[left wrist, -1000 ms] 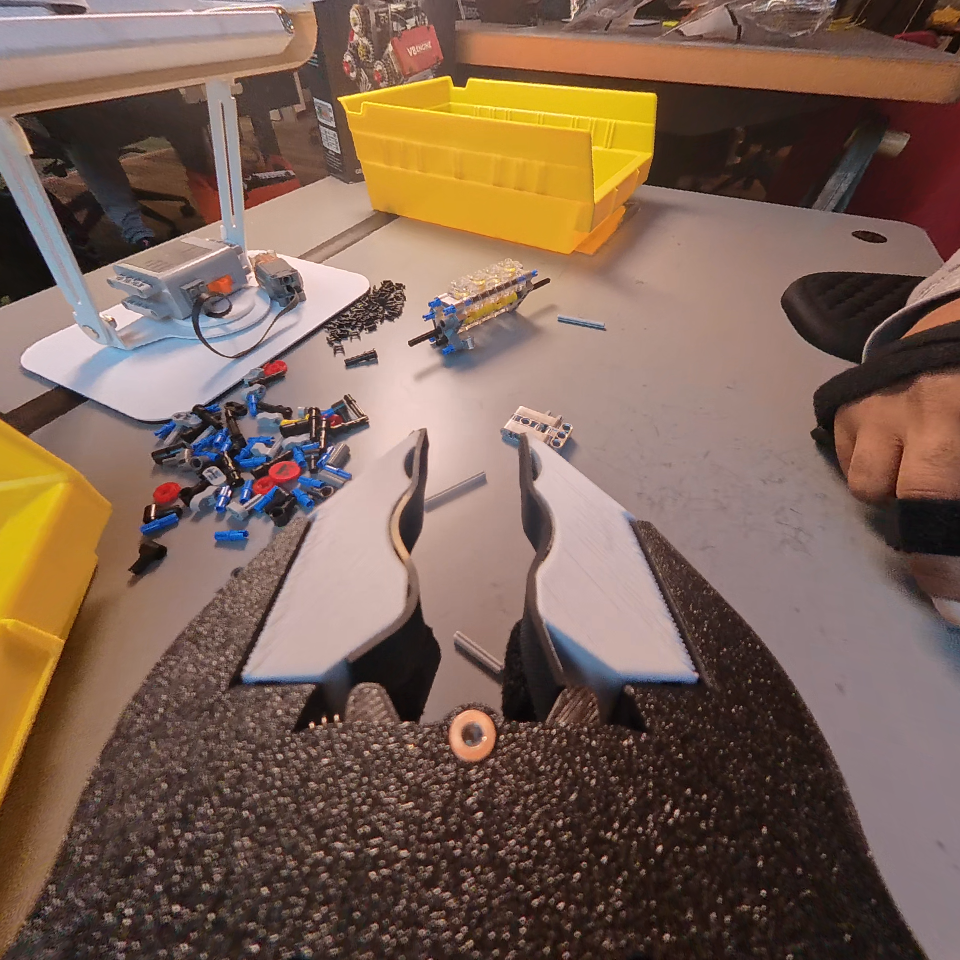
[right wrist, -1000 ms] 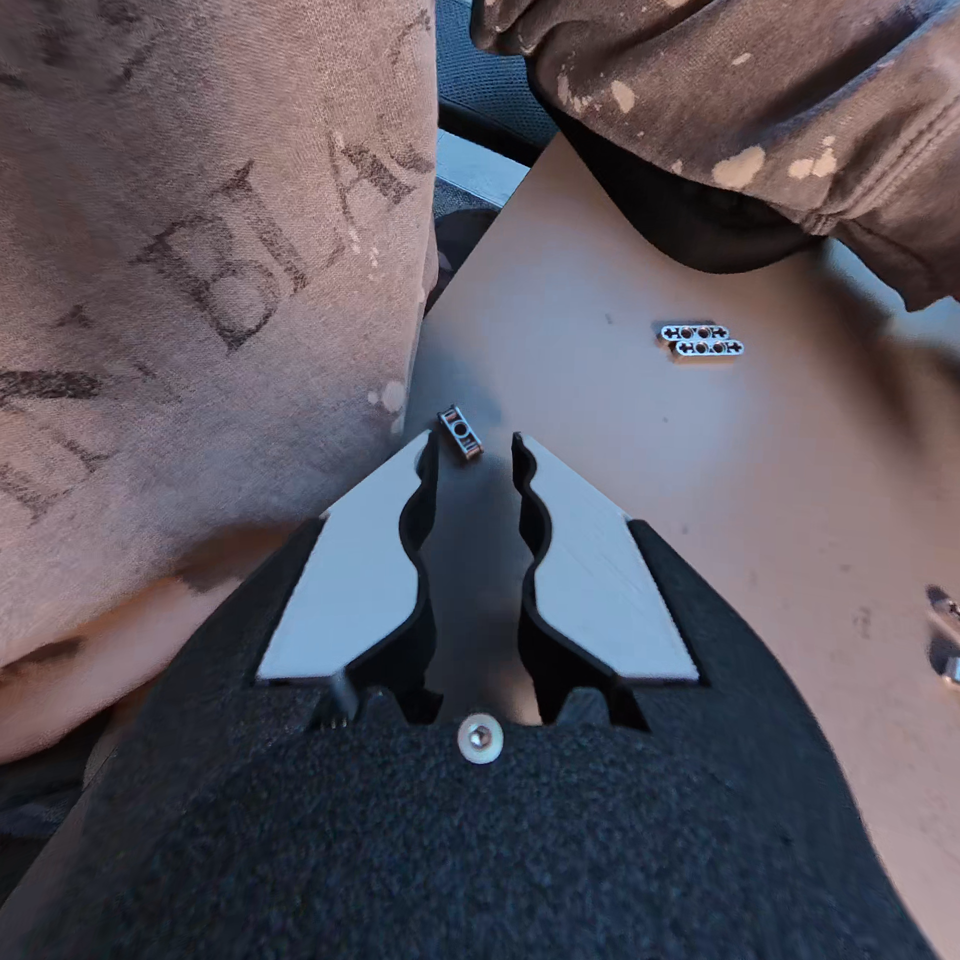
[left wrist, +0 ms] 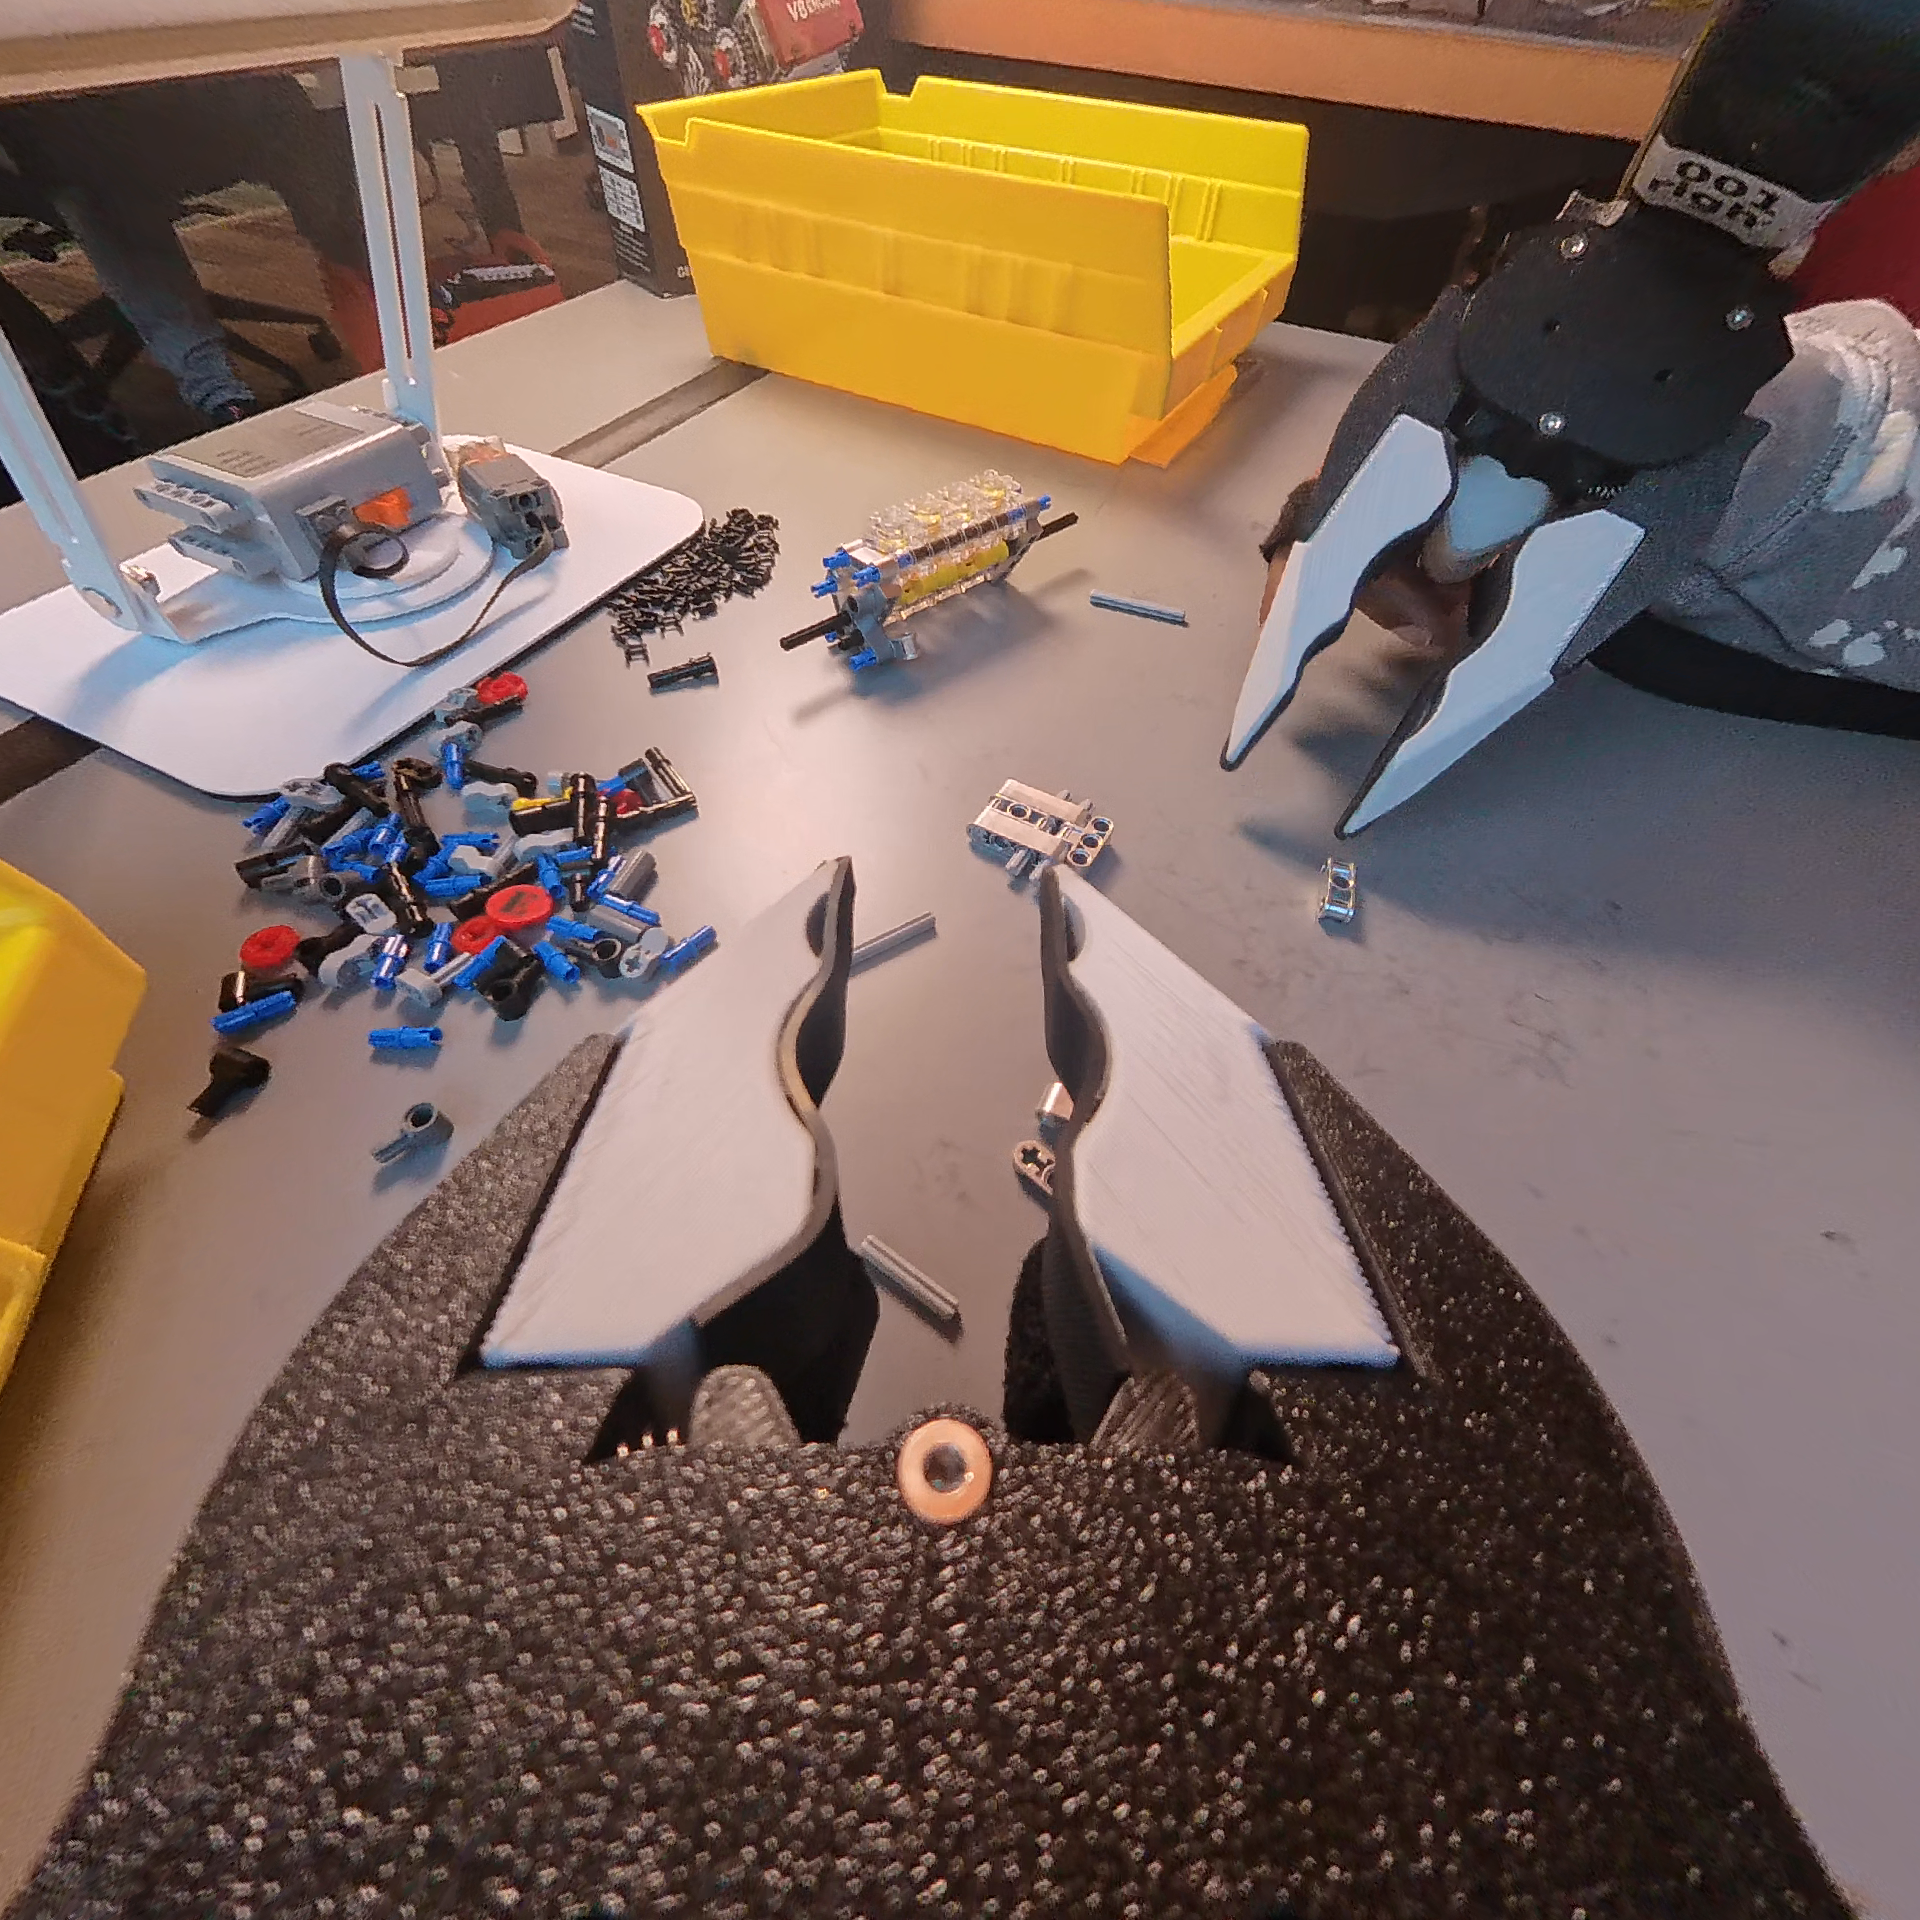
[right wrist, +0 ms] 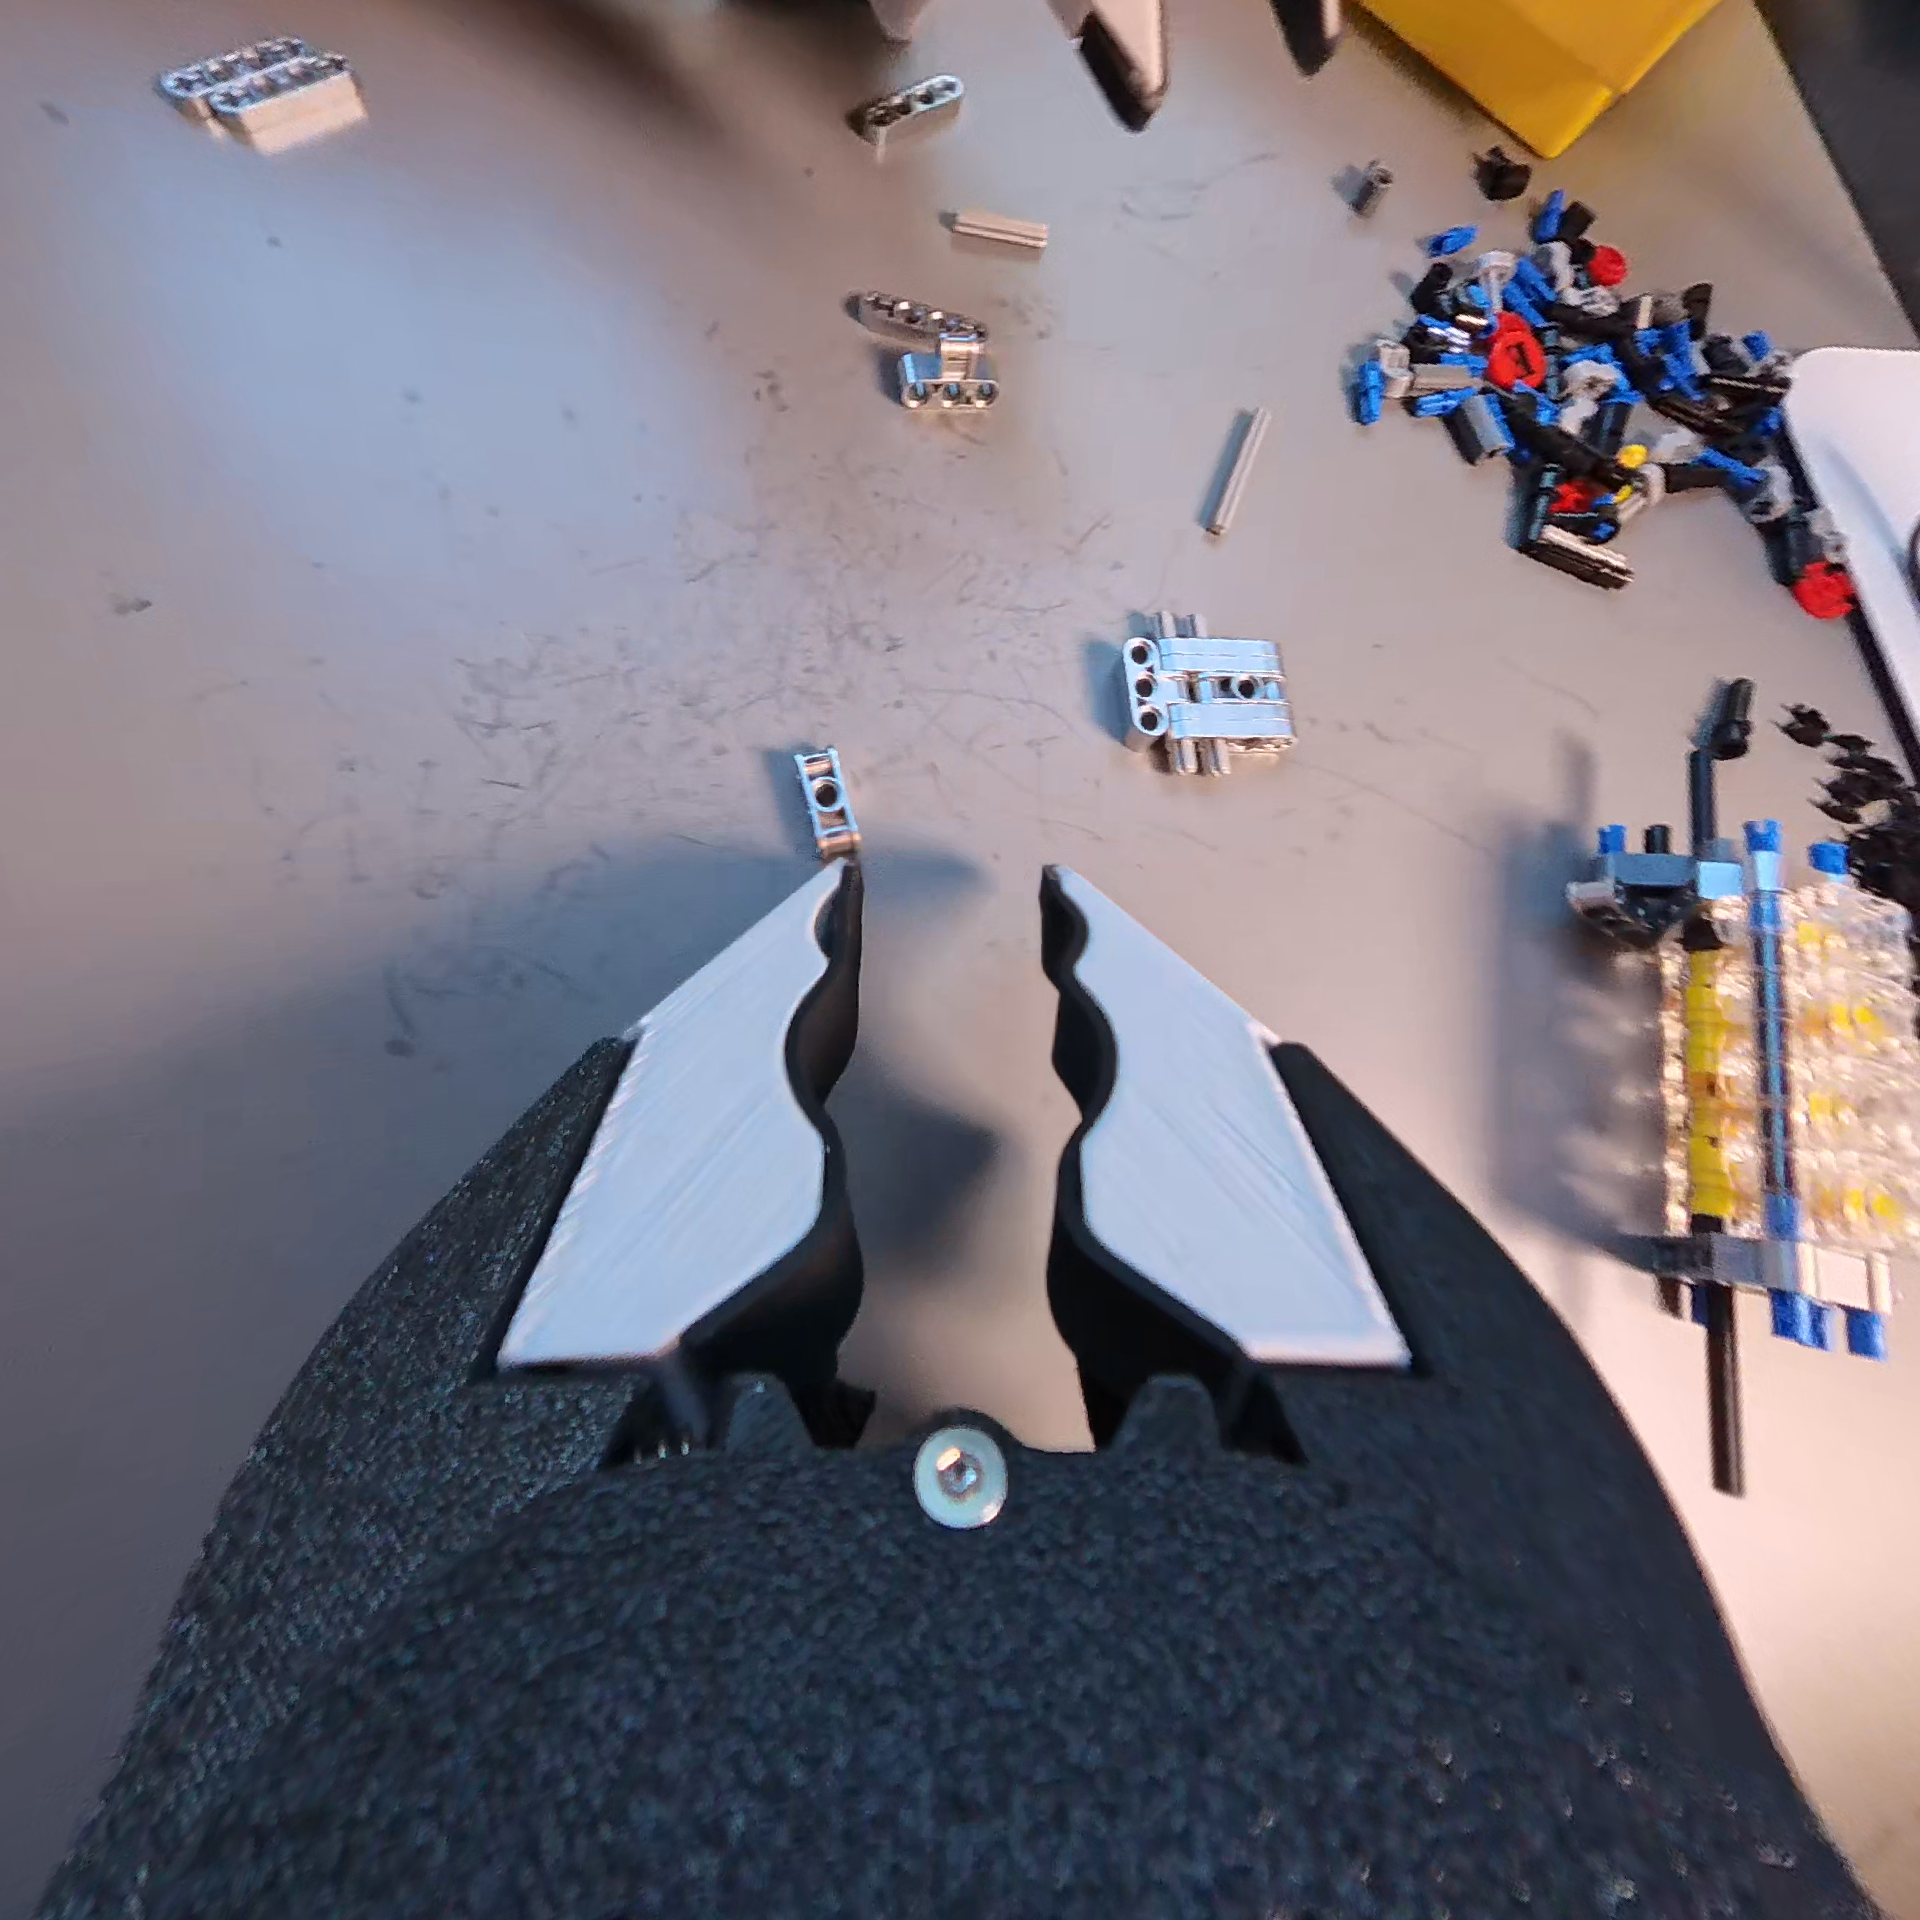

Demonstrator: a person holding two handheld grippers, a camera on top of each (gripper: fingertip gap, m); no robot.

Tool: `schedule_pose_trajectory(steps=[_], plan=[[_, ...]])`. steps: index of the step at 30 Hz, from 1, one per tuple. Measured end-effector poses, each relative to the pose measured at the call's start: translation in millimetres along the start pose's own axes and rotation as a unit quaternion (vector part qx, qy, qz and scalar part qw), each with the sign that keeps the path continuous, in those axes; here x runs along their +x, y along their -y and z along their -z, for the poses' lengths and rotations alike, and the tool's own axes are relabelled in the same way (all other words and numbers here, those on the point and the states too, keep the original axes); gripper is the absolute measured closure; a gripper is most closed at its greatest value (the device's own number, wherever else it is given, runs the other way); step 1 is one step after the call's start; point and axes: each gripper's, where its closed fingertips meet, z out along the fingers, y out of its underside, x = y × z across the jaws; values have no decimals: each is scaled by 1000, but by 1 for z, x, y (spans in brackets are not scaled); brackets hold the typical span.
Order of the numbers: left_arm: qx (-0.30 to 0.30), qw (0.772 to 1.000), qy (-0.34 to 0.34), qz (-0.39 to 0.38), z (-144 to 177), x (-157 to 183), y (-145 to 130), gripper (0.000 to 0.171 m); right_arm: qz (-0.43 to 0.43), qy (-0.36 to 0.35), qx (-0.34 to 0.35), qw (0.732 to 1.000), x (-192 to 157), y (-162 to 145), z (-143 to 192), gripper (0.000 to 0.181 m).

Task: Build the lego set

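Left wrist view: the left gripper (left wrist: 945, 894) hangs low over the grey table (left wrist: 1558, 1143), its pale grey fingers (left wrist: 727, 1091) spread apart and holding nothing. A short grey axle rod (left wrist: 912, 1291) lies on the table between the finger roots, and a second grey rod (left wrist: 894, 938) shows just beyond the left fingertip. A small grey sleeve (left wrist: 1054, 1101) and a dark cross-hole connector (left wrist: 1034, 1162) sit against the inner edge of the right finger. Ahead of the tips lies a light grey beam assembly (left wrist: 1044, 831). To the left spreads a heap of blue, black and red plastic pins (left wrist: 457, 883); beyond it stands a clear-and-yellow engine block model (left wrist: 935, 566), a yellow plastic bin (left wrist: 977, 260) and a grey battery box (left wrist: 281, 499) on a white stand base (left wrist: 312, 686). At right, the right gripper (left wrist: 1299, 795) points down at the table, fingers parted, with a small silver-grey beam (left wrist: 1339, 891) just below its tips.

Right wrist view: the right gripper (right wrist: 951, 883) is open and empty. The small silver-grey beam (right wrist: 827, 802) lies just beyond the left fingertip, nearly touching it, outside the gap. The light grey beam assembly (right wrist: 1210, 704) rests farther ahead to the right, the engine block model (right wrist: 1756, 1081) at far right.
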Motion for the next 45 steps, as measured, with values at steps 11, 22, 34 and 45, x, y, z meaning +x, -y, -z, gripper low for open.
schedule_pose_trajectory(steps=[11, 22, 34, 45], plan=[[-27, 1000, -7, -7, -6, 7, -8, 137, -12, -69, -18, 997, 24, -8, -1, 126], [-133, 989, -72, -1, 9, 14, -44, 130, -23, -101, -13, 995, 35, -11, 7, 122], [-206, 973, -96, -39, 13, 22, -71, 147, -36, -131, 21, 990, 47, -2, 22, 123], [-208, 973, -50, -87, 12, 11, -68, 165, -41, -126, 17, 991, 46, -5, 15, 124]])
